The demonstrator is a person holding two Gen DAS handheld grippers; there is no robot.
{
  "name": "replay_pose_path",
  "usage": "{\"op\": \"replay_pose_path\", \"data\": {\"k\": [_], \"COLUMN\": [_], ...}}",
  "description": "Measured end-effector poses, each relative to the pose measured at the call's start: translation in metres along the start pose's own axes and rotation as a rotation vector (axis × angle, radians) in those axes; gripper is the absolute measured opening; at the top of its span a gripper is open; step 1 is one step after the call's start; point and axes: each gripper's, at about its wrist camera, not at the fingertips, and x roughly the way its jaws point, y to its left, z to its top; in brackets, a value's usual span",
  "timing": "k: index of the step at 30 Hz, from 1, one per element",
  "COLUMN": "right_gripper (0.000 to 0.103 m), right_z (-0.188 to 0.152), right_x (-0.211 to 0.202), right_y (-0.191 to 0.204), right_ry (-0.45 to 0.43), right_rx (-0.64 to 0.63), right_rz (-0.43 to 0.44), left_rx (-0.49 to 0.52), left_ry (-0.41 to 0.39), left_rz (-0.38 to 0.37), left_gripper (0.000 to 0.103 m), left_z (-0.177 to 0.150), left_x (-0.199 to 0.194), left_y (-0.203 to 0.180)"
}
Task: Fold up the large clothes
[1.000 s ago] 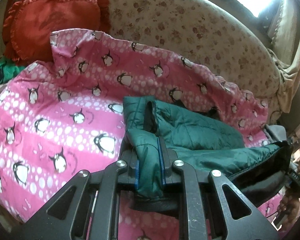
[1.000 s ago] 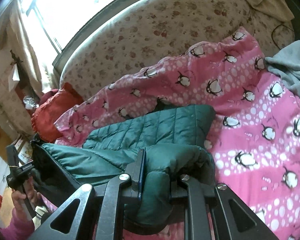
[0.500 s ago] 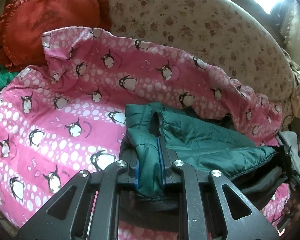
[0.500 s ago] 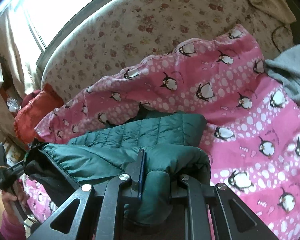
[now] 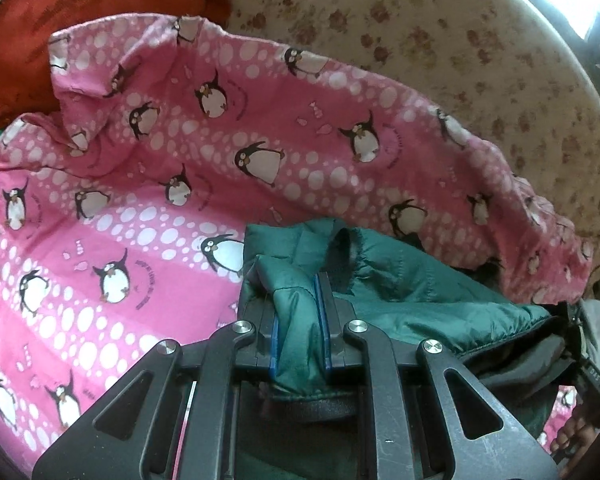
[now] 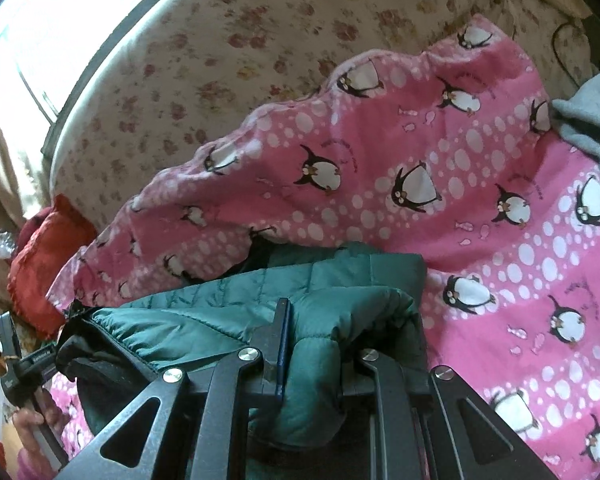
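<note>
Red cushion [image 5: 92, 12] far left, wedged against the sofa back [image 5: 440, 40]; out of the way of the work

Pink blanket [image 5: 140, 200] spread over the seat, rucked up along the back edge. Serves as the folding surface

Jacket [image 5: 400, 280], green, quilted, lies on the blanket roughly centre, already doubled: a lower layer flat on the blanket, an upper layer lifted over it. The near edge hangs between the two tools, dark lining showing underneath

Left gripper [image 5: 300, 320]: fingers pressed together on a bunched corner of the jacket, fabric bulging out above and below the blue pads. Pinch sits at the hem corner, likely so the edge stays taut across to the other tool

Right gripper [image 6: 320, 352]: likewise clamped on the opposite corner, a fat roll of padding squeezed between the fingers. One pad is buried under the fabric

Both corners held level and apart, which reads as carrying the near edge forward over the body of the jacket. Fold looks partway done; the held edge is not laid down

Grey cloth [image 6: 588, 120] at far right, on the blanket, apart from the jacket
</note>
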Motion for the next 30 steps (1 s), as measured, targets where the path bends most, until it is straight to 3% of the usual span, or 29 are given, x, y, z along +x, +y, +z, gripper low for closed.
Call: {"op": "replay_pose_path", "data": {"k": [6, 12, 14, 15, 16, 18, 20, 25, 27, 30], "right_gripper": [0.015, 0.02, 0.03, 0.033, 0.038, 0.048, 0.06, 0.061, 0.061, 0.061], "right_z": [0.006, 0.005, 0.007, 0.009, 0.011, 0.015, 0.016, 0.016, 0.011, -0.002], "right_x": [0.037, 0.053, 0.046, 0.038, 0.032, 0.023, 0.013, -0.022, -0.021, 0.005], "right_y": [-0.012, -0.028, -0.029, -0.028, -0.027, -0.022, -0.013, 0.009, 0.025, 0.056], "right_ry": [0.047, 0.054, 0.038, 0.013, -0.004, -0.021, -0.042, -0.175, -0.156, -0.052], "right_rx": [0.032, 0.127, 0.139, 0.144, 0.143, 0.132, 0.108, 0.038, -0.04, -0.182], "right_rz": [-0.022, 0.032, 0.062, 0.088, 0.101, 0.112, 0.097, 0.019, 0.01, -0.02], "left_rx": [-0.026, -0.078, -0.093, -0.094, -0.092, -0.099, -0.103, -0.071, -0.041, -0.013], "left_ry": [0.035, 0.072, 0.074, 0.06, 0.029, -0.049, -0.095, -0.064, -0.031, 0.024], "left_rz": [-0.011, -0.124, -0.162, -0.178, -0.171, -0.149, -0.171, -0.16, -0.129, -0.063], "left_gripper": [0.015, 0.027, 0.035, 0.044, 0.06, 0.075, 0.076, 0.076, 0.076, 0.076], "left_z": [0.004, 0.009, 0.013, 0.014, 0.016, 0.016, 0.014, 0.005, -0.002, -0.01], "left_x": [0.023, 0.018, 0.008, 0.0, -0.009, -0.026, -0.04, -0.039, -0.027, 0.001], "left_y": [0.004, 0.017, 0.021, 0.022, 0.023, 0.027, 0.029, 0.021, 0.012, 0.0]}}
